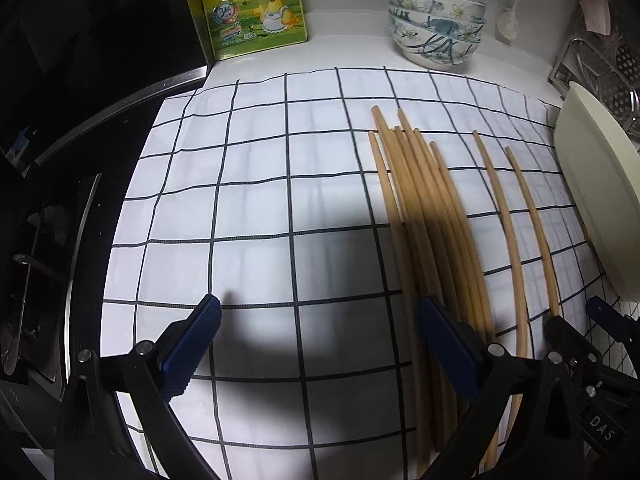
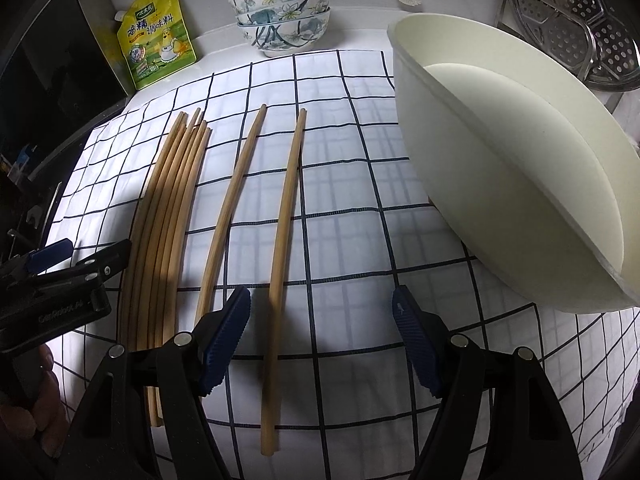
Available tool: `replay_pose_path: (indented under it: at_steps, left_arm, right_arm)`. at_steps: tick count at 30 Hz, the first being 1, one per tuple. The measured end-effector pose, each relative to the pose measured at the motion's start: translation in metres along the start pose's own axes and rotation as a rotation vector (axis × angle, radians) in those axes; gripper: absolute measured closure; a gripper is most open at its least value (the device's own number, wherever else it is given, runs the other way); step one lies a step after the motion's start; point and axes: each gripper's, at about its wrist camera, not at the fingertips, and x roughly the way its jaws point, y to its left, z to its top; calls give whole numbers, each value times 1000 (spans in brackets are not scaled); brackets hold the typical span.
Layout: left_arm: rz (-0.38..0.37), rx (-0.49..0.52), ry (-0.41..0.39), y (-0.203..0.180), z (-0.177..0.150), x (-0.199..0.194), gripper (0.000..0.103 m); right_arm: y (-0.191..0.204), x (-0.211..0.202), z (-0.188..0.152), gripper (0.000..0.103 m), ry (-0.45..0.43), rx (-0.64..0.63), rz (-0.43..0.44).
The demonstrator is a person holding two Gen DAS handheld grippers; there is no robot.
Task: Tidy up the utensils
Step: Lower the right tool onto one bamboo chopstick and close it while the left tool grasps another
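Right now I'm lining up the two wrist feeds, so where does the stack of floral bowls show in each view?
Left wrist view: the stack of floral bowls is at the top, right of centre, behind the checked cloth.
Right wrist view: the stack is at the top, left of centre, again past the cloth's far edge.
Shared landmark: the yellow seasoning pouch stands left of the bowls in both.

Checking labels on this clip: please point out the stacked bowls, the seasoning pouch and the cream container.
stacked bowls (image 2: 280, 14), right wrist view, side of the stack.
seasoning pouch (image 1: 250, 8), left wrist view, printed front.
cream container (image 2: 448, 184), right wrist view, outer wall.
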Motion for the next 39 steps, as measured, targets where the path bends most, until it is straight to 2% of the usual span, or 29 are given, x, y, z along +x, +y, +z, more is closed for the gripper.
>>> replay_pose_path:
  at_steps: [8, 13, 15, 16, 17, 19, 20, 21, 22, 23, 24, 25, 33, 39]
  left_arm:
    - [41, -10, 2, 9, -4, 2, 5]
    - [40, -16, -2, 14, -3, 2, 6]
    - [43, -1, -16, 10, -1, 3, 8]
    - [41, 1, -20, 8, -1, 2, 15]
    - [19, 0, -24, 7, 0, 1, 20]
    - [-7, -3, -23, 4, 0, -2, 40]
    - [-25, 2, -23, 1, -1, -4, 46]
    - [-38, 10, -21, -3, -2, -6, 59]
    - [-45, 23, -20, -6, -2, -7, 72]
    - [-56, 38, -15, -10, -2, -8, 79]
    - [-65, 47, -8, -12, -3, -9, 92]
    - [-76, 51, 4, -13, -3, -9, 96]
    - [-86, 6, 42, 4, -3, -20, 96]
    - [-85, -18, -8, 4, 6, -55, 96]
  right_arm:
    - [1, 1, 0, 33, 2, -14, -10]
    - [8, 3, 1, 33, -13, -41, -37]
    - [11, 3, 1, 41, -25, -62, -44]
    - [13, 2, 0, 44, -31, -73, -42]
    - [14, 1, 1, 53, -33, -83, -41]
    - [19, 0, 1, 68, -36, -117, -36]
    - [23, 0, 2, 78, -33, -137, -21]
    - [26, 0, 2, 84, -30, -154, -19]
    - [29, 0, 2, 96, -27, -165, -19]
    - [33, 0, 3, 97, -22, -180, -24]
    - [33, 0, 2, 97, -19, -181, -20]
    - [34, 0, 3, 97, -16, -178, -12]
    - [26, -21, 3, 97, -30, -142, 49]
    - [24, -50, 10, 97, -59, -130, 138]
